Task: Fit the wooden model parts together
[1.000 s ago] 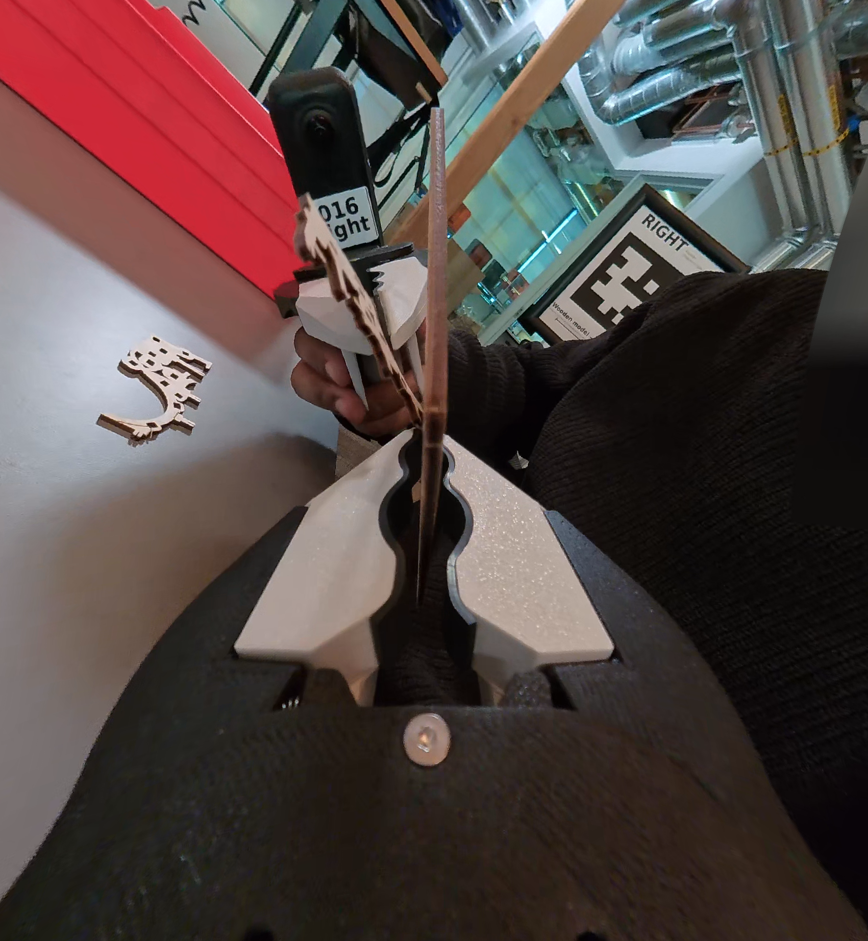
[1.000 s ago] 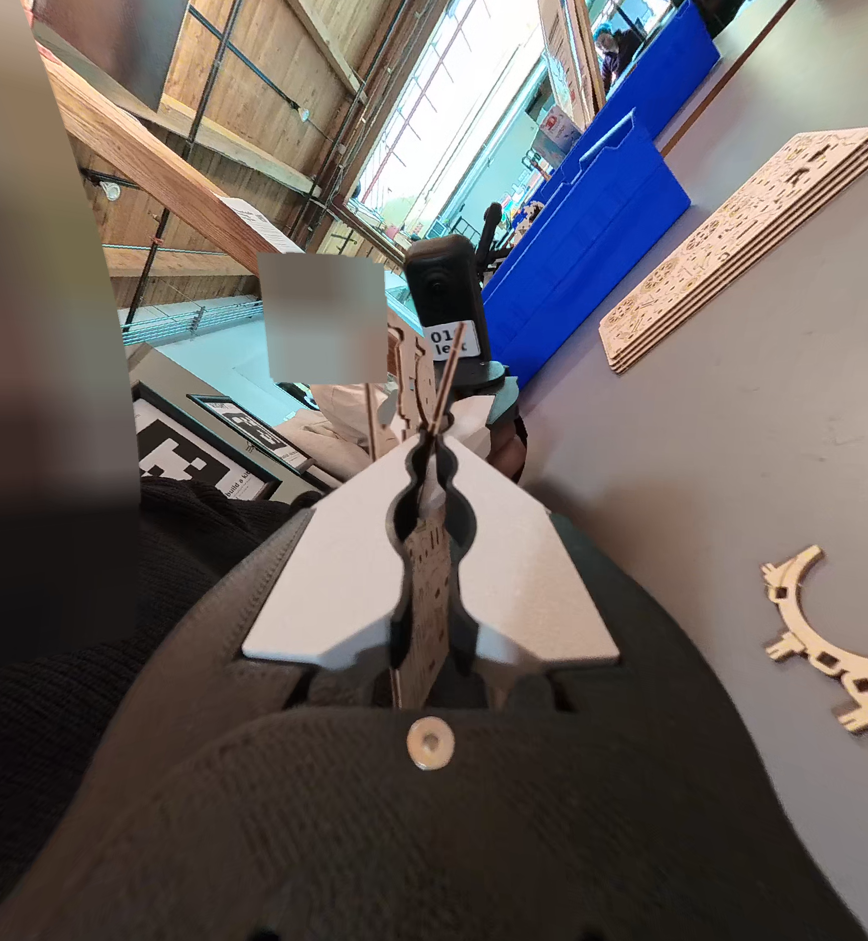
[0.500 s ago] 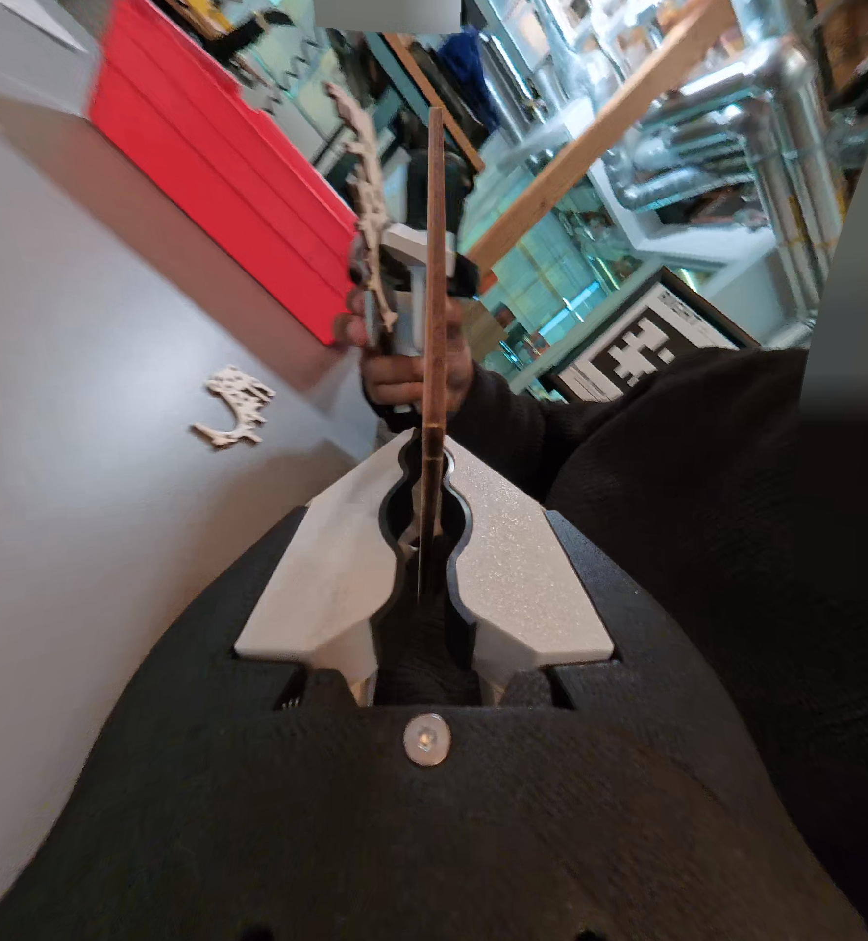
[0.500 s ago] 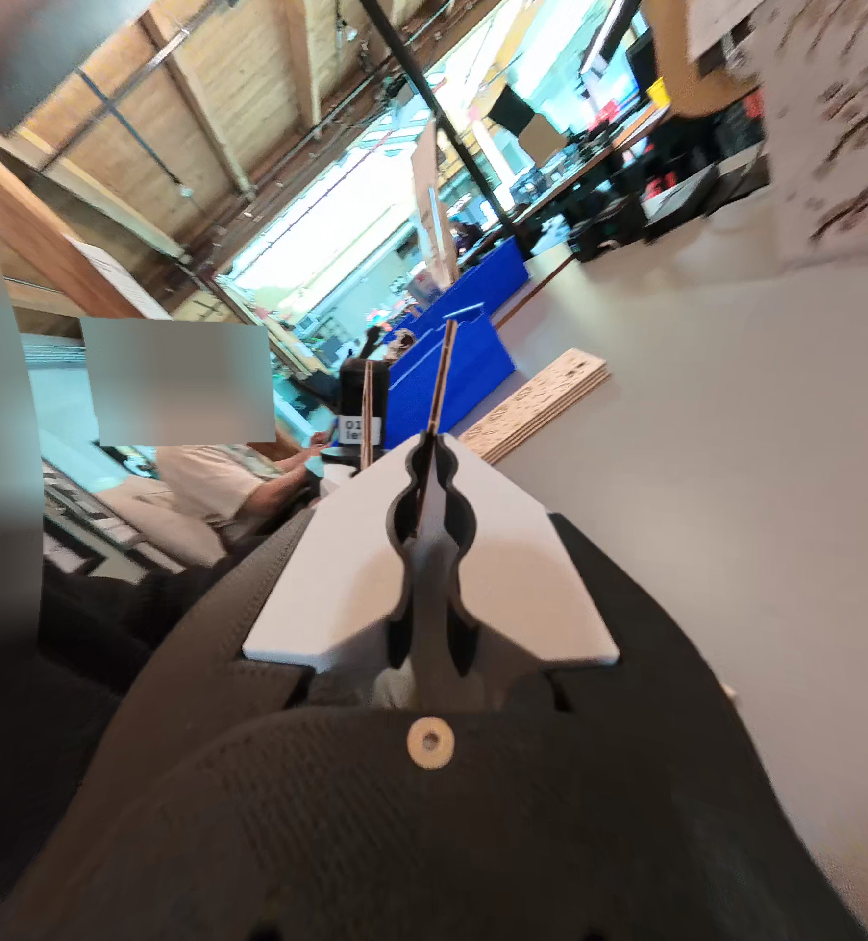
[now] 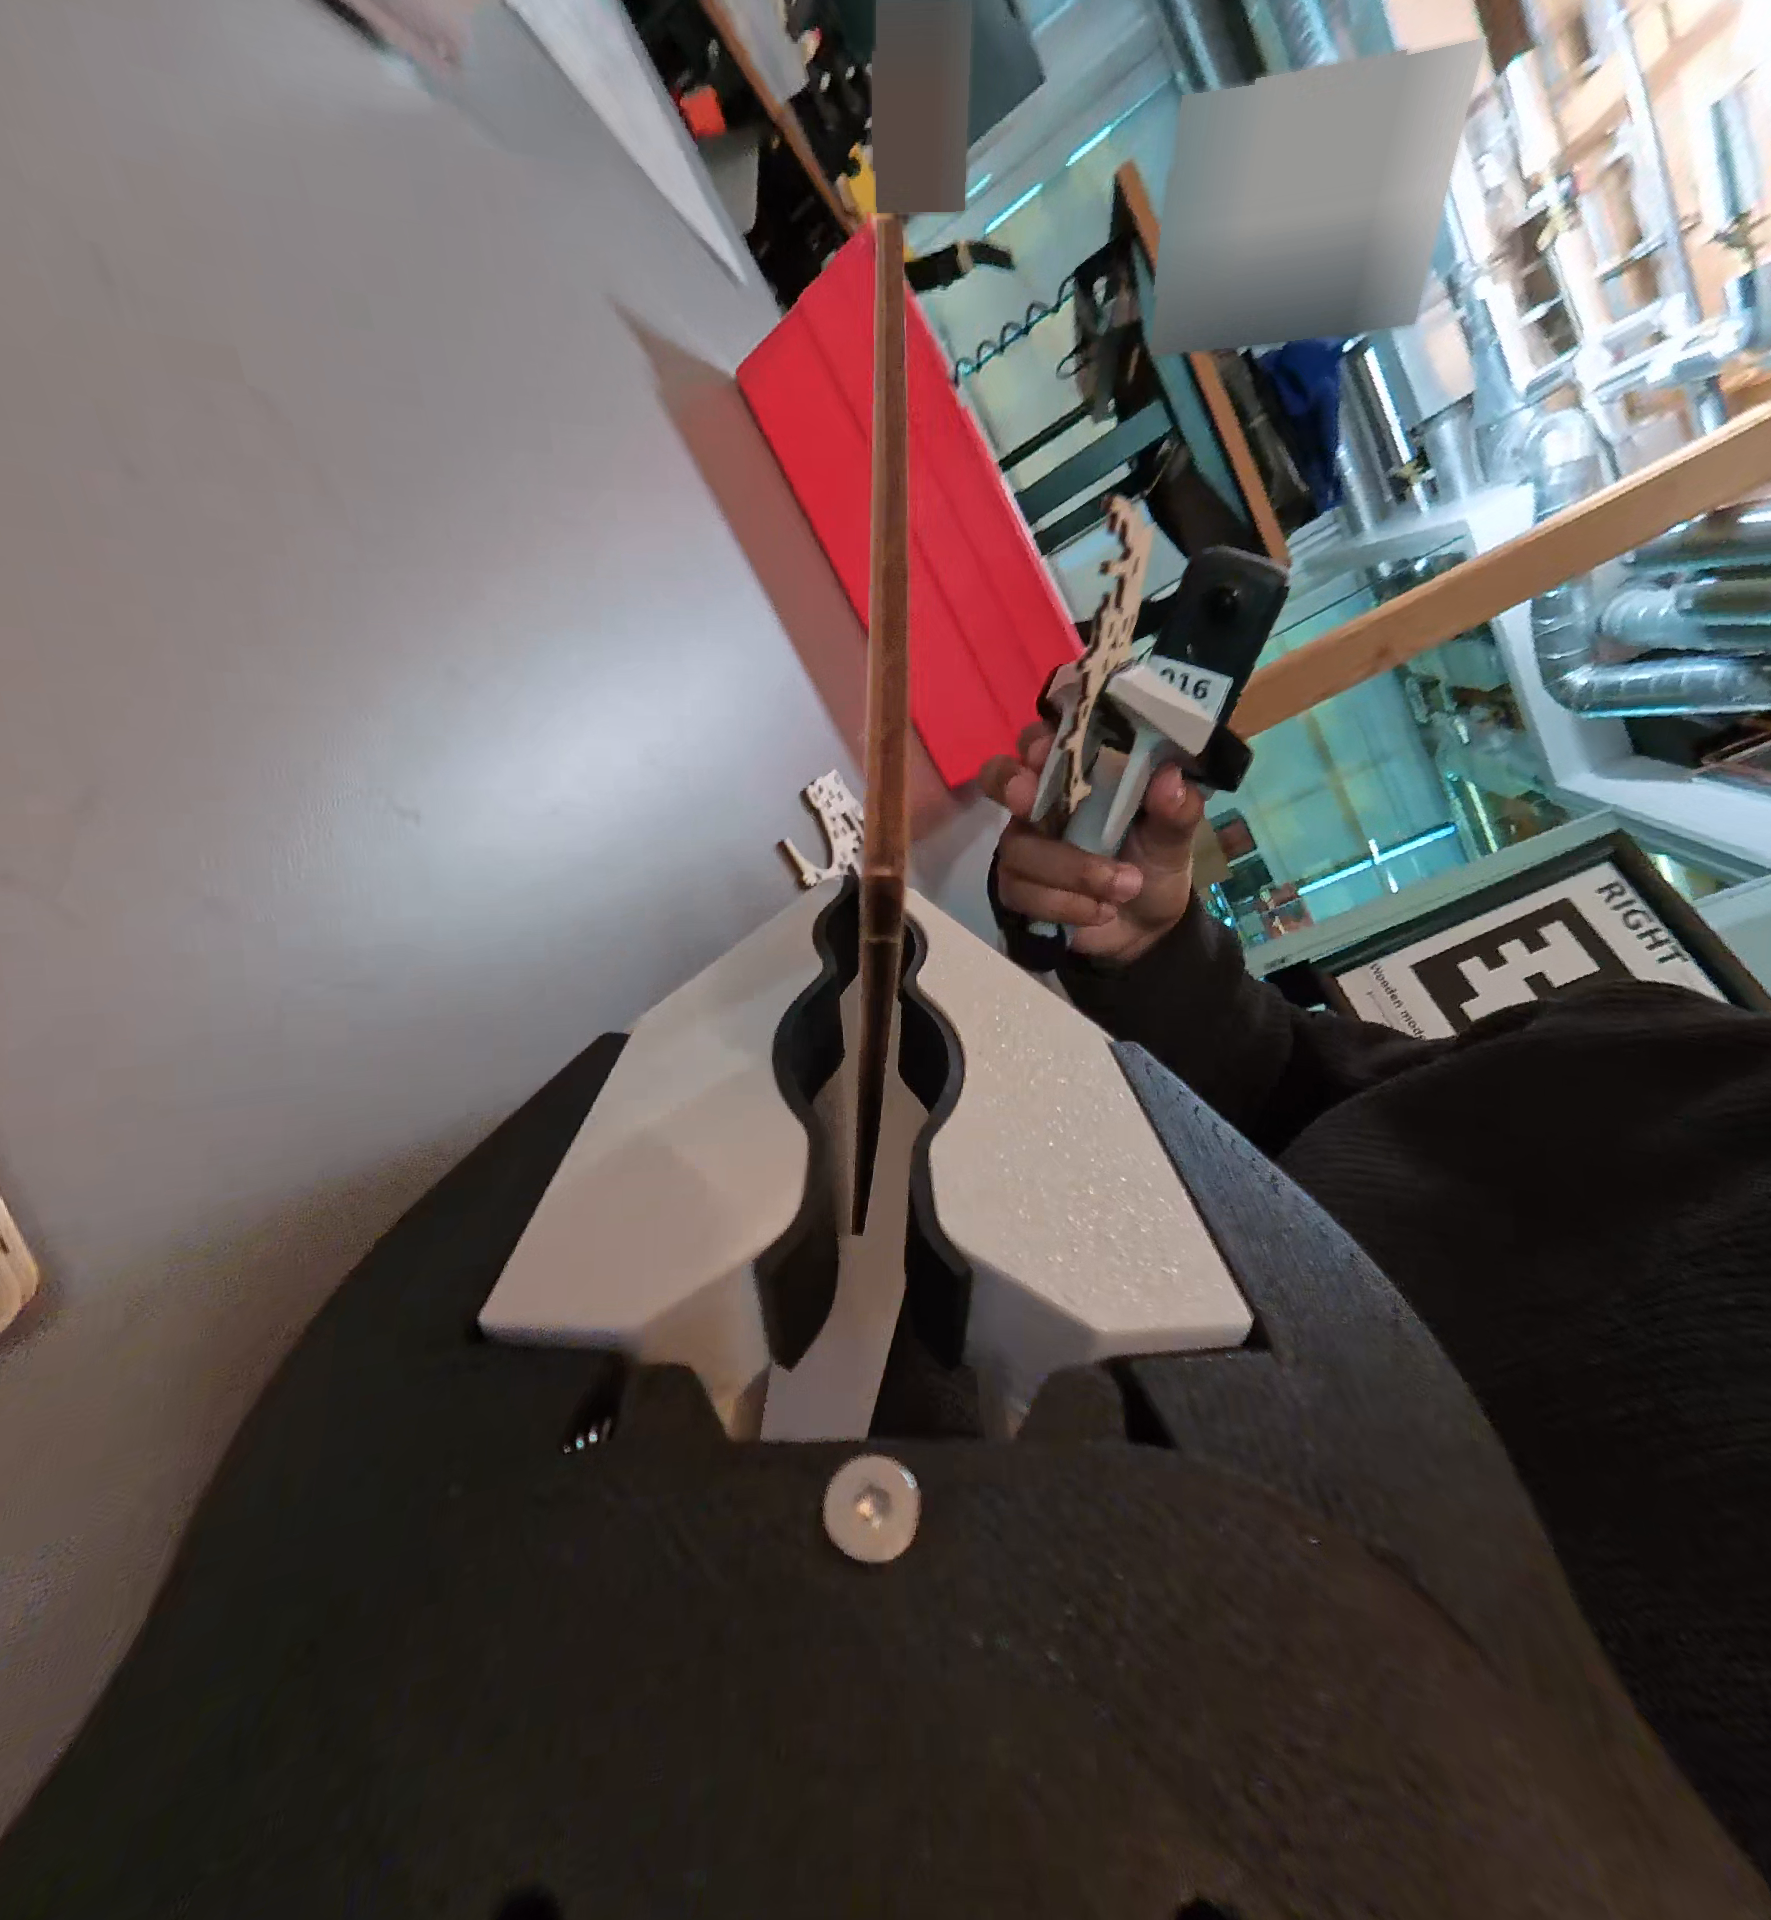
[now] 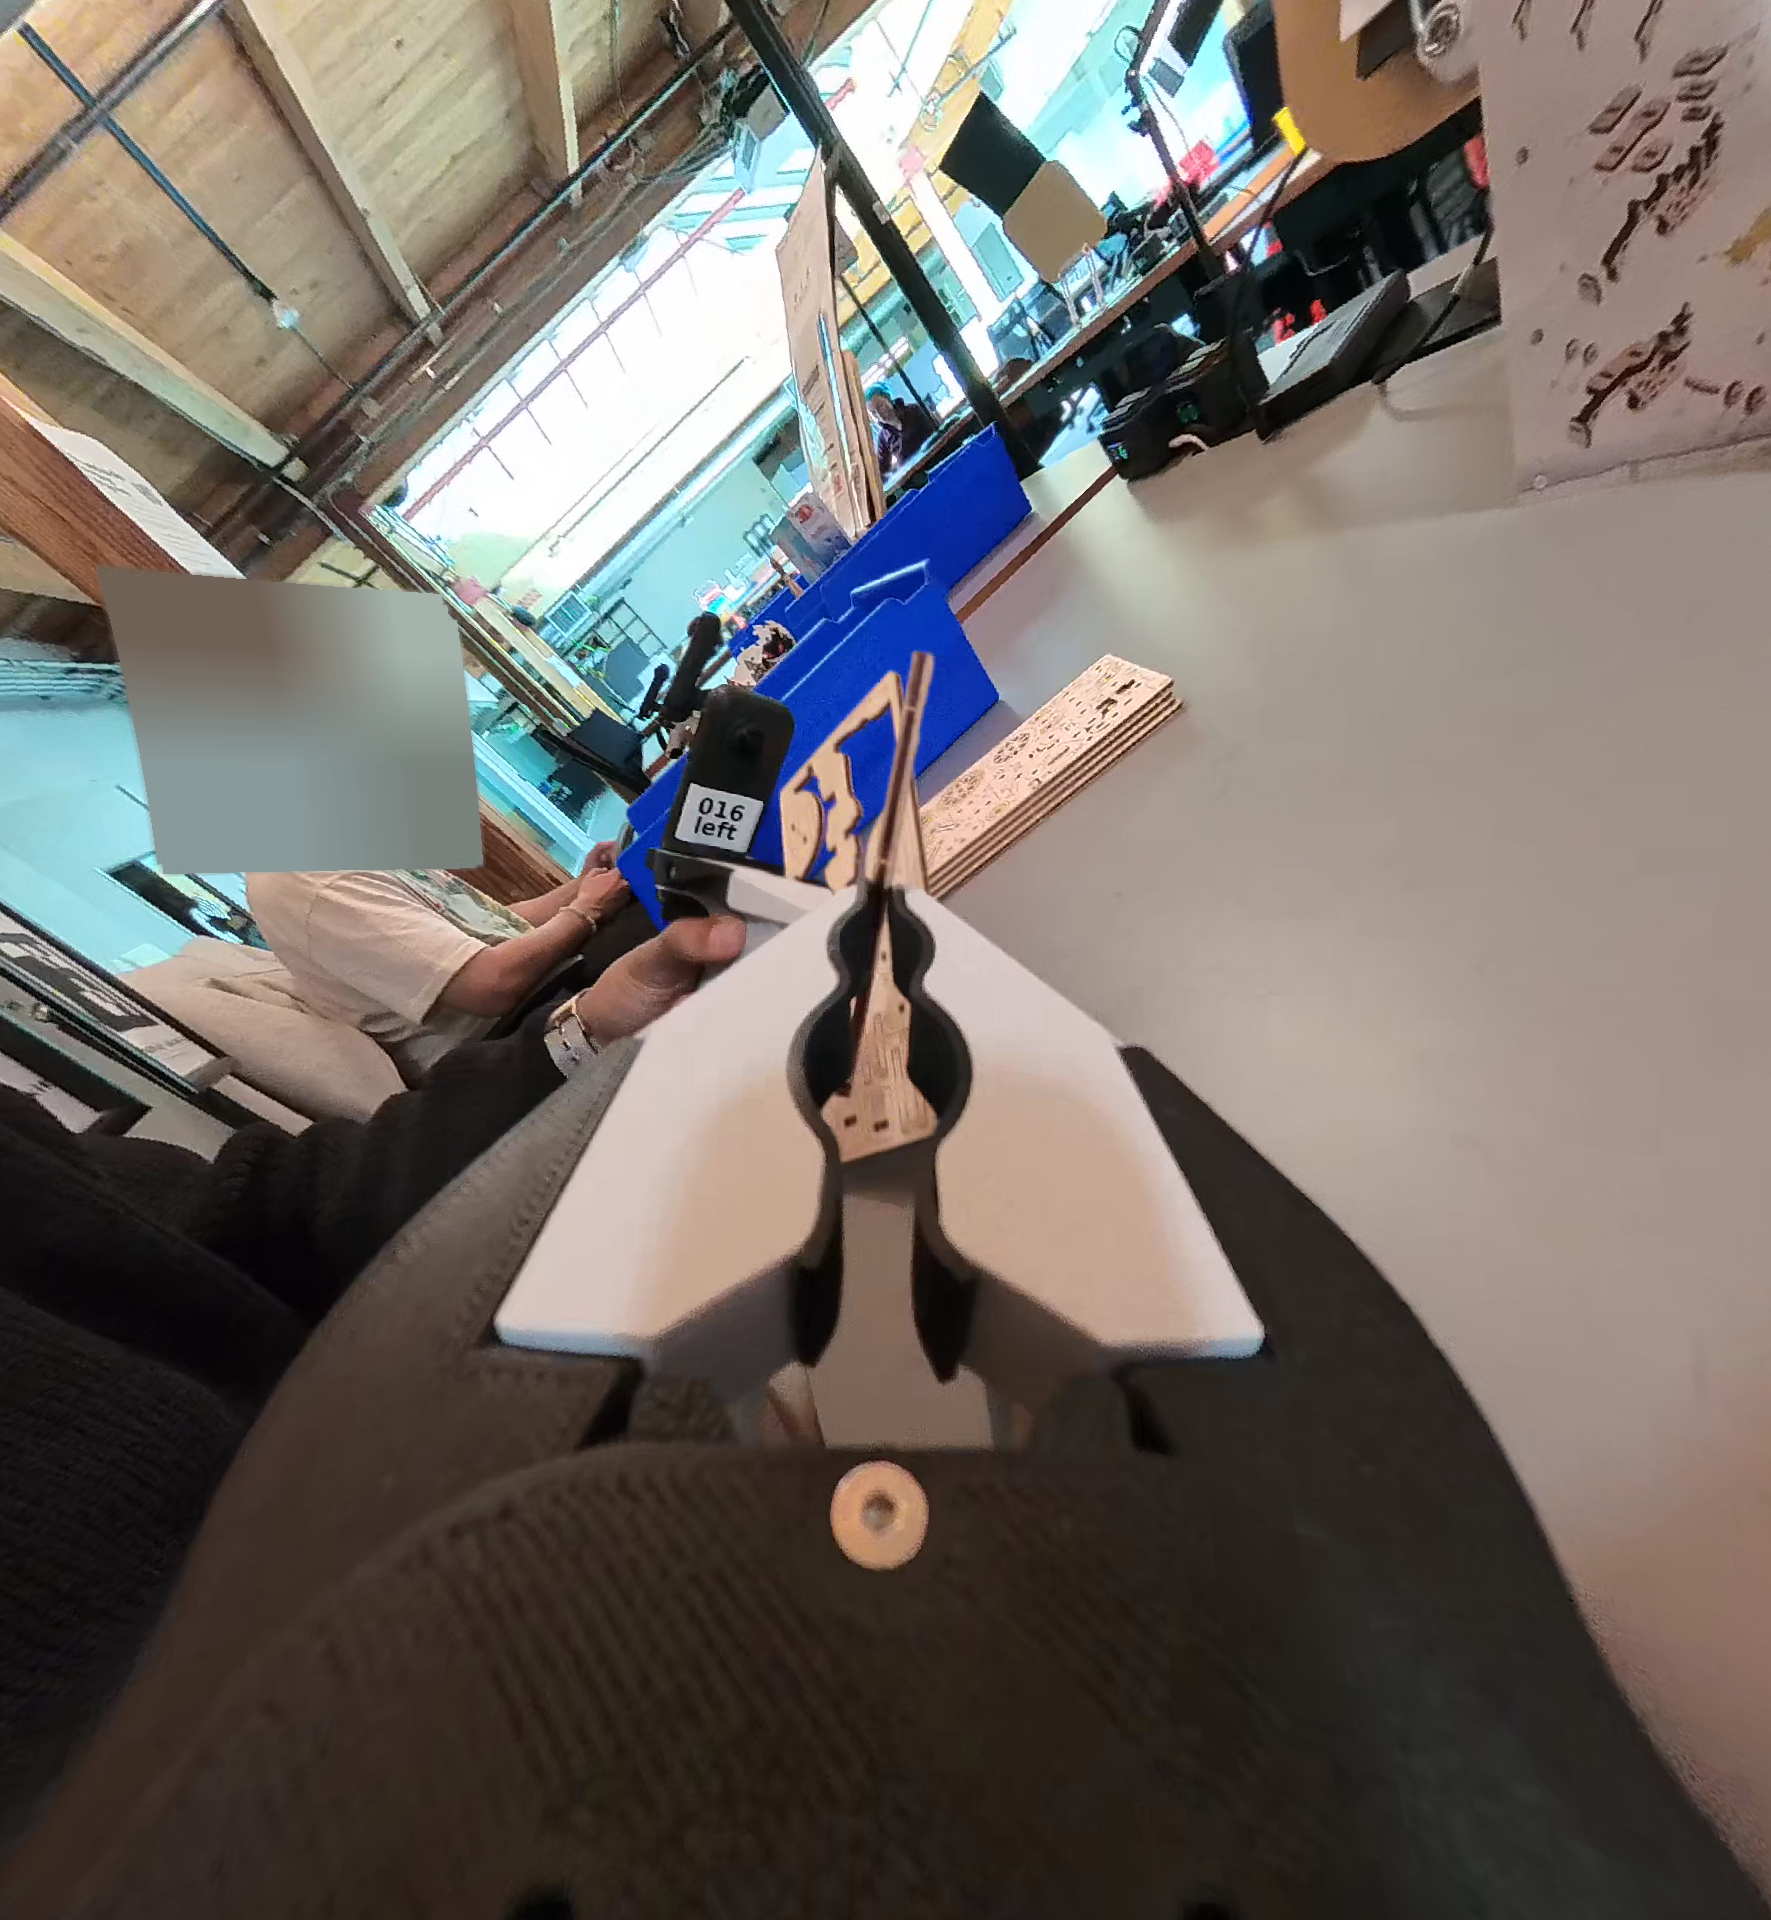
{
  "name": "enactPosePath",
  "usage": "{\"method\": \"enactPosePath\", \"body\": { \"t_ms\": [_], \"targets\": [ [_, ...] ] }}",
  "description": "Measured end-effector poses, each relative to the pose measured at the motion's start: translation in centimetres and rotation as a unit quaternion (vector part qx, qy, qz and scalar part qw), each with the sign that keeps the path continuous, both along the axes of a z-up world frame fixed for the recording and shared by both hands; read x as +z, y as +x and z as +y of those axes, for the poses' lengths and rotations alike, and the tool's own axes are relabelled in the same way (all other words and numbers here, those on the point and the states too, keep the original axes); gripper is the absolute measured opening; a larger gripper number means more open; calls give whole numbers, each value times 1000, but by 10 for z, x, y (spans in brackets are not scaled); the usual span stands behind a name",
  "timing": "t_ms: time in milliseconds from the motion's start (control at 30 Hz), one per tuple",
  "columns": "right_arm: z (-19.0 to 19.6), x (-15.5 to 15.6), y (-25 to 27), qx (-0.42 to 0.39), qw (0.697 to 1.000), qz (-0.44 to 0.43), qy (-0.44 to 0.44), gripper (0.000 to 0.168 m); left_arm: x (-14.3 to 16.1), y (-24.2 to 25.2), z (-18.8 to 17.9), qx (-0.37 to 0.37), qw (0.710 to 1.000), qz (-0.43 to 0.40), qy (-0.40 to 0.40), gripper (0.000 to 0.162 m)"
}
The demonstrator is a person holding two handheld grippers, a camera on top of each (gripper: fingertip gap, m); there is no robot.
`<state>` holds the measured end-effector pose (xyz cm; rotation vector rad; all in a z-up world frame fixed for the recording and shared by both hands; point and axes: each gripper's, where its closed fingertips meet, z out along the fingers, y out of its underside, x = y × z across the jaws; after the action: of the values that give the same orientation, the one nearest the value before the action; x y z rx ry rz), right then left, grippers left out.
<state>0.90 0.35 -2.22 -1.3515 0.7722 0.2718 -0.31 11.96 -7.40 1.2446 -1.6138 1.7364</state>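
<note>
Wooden panel (image 5: pixel 883 582) edge-on — thin, flat, clamped in left gripper (image 5: pixel 883 935)

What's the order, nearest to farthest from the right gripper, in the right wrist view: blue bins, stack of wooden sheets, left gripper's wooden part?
1. Left gripper's wooden part, just ahead of the right gripper, slightly left.
2. Stack of wooden sheets, on the table, ahead-right.
3. Blue bins, behind the stack, farther back.

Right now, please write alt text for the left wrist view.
The left gripper is shut on a thin flat wooden panel, seen edge-on. Beyond it, the right gripper holds a pale notched wooden piece above the grey table.
</note>
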Motion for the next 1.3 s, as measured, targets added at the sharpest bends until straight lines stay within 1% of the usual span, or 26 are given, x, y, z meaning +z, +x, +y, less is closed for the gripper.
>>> {"method": "enactPosePath", "body": {
  "t_ms": [267, 467, 600, 767, 900, 1000, 1133, 1300],
  "targets": [
    [2, -6, 0, 10, 1000, 12, 2, 1, -21, 2, -1, 5, 998, 17, 66, 1],
    [0, -9, 3, 6, 1000, 22, 8, 1, -26, 8, 7, 30, 996, 32, 78, 3],
    [0, -11, 4, 7, 1000, 24, 7, 1, -31, 11, 10, 43, 994, 32, 99, 8],
    [-1, -14, 6, 7, 1000, 23, 3, 1, -37, 15, 15, 61, 988, 20, 138, 22],
    [-2, -14, 8, 7, 999, 38, 17, 1, -39, 17, 18, 69, 986, 22, 148, 25],
    [0, -15, 8, 9, 999, 38, 16, 1, -43, 17, 20, 68, 982, 12, 176, 26],
    [1, -15, 7, 12, 999, 40, 19, 1, -43, 17, 21, 71, 976, -11, 207, 32],
    [0, -15, 8, 9, 999, 42, 20, 1, -43, 20, 25, 83, 971, -17, 222, 36]
  ]
}}
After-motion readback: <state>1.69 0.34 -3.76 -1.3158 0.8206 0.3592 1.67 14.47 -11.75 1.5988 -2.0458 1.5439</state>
